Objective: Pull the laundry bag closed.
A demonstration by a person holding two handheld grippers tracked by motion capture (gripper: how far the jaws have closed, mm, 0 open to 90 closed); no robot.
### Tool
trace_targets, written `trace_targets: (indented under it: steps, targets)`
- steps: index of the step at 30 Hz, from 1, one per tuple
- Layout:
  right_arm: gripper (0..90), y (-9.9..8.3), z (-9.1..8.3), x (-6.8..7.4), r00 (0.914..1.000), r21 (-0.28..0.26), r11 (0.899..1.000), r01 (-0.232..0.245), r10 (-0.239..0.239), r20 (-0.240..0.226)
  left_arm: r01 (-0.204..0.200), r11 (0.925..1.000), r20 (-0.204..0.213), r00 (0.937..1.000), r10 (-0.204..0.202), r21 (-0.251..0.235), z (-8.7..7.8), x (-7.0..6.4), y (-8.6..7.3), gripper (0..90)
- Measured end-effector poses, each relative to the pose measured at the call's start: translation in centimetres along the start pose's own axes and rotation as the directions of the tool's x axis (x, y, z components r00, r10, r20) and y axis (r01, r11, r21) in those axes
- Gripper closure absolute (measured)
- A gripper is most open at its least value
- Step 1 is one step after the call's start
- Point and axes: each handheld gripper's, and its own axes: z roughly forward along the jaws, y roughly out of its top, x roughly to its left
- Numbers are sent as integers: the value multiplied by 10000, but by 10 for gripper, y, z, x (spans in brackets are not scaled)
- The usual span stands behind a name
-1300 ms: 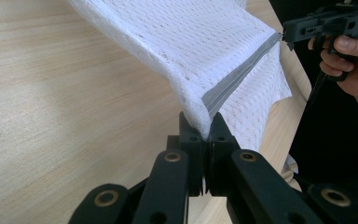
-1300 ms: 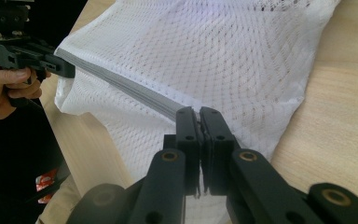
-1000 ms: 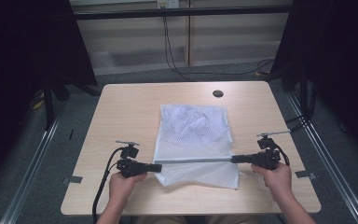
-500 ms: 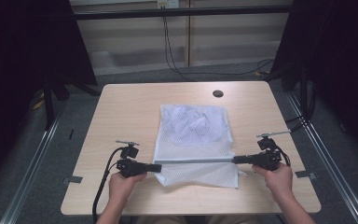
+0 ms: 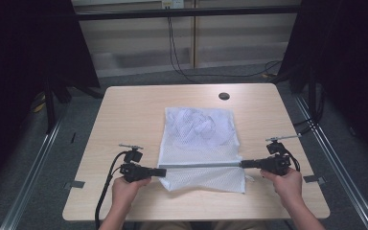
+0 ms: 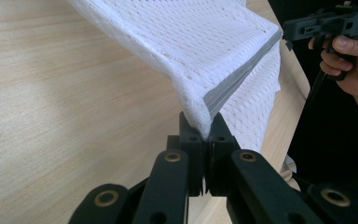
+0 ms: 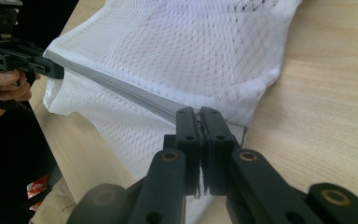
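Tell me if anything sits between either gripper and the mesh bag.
Nothing visible does. The left gripper is shut on one end of the mesh bag at its grey band, and the right gripper is shut on the other end, with fabric directly between the jaws.

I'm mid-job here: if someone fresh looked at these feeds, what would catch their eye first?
The white mesh bag lying in the middle of the table, its grey band pulled into a straight line near the person's edge. The left gripper pinches one end of that band and the right gripper the other, both shut on it. Crumpled white cloth shows through the mesh at the far end.
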Motion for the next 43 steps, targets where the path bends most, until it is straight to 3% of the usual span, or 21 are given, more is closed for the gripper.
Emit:
trace_targets:
  steps: [3,6,9,14,16,18,20,21,27,31,34,36,37,40,43]
  targets:
    - [866,0,0,0,10000,-21,10000,-62,62,53,-50,10000,-13,10000,51,38,0,0,0,884]
    - [864,-1,-1,-2,9998,-153,9999,-17,14,-173,-67,10000,-37,10000,67,-5,0,0,0,881]
    - [861,-1,-1,-1,9999,-162,9999,35,-38,-153,-339,9994,-72,9994,340,65,0,-2,0,873]
    - [852,-2,0,0,9999,-181,9997,155,-154,52,-416,9991,-343,9985,419,88,-3,-2,0,738]
    - [738,-1,-2,0,9999,-424,9991,94,-91,72,-562,9984,-421,9975,566,112,-5,-1,0,653]
    - [688,-1,-3,0,9999,-549,9985,51,-44,136,-582,9983,-507,9970,582,20,-5,-2,0,583]
    - [660,-1,-3,0,9998,-563,9984,31,-20,187,-552,9985,-523,9971,553,39,-6,-3,1,575]
    - [601,-1,-3,0,9995,-623,9980,68,-49,297,-618,9981,-677,9958,613,-49,-7,-3,1,492]
    - [515,0,-3,0,9988,-658,9977,132,-101,480,-829,9962,-1110,9906,796,-250,-11,-4,2,352]
    - [431,0,-3,0,9979,-738,9970,218,-172,626,-1356,9905,-1550,9793,1305,-231,-14,-6,4,274]
    - [368,1,-3,0,9956,-779,9962,389,-319,882,-1204,9922,-2003,9734,1114,-334,-15,-4,4,171]
    - [351,1,-3,0,9949,-757,9963,413,-340,949,-1174,9923,-2163,9705,1063,-388,-15,-4,4,158]
    - [327,1,-3,-1,9941,-773,9961,433,-353,1021,-1268,9914,-2404,9638,1153,-329,-16,-3,5,135]
    - [298,1,-4,-1,9905,-797,9951,587,-482,1285,-1383,9896,-2713,9546,1227,-392,-17,-3,5,111]
    - [280,1,-5,-3,9891,-843,9945,624,-503,1384,-1465,9886,-2837,9499,1309,-344,-17,-3,5,100]
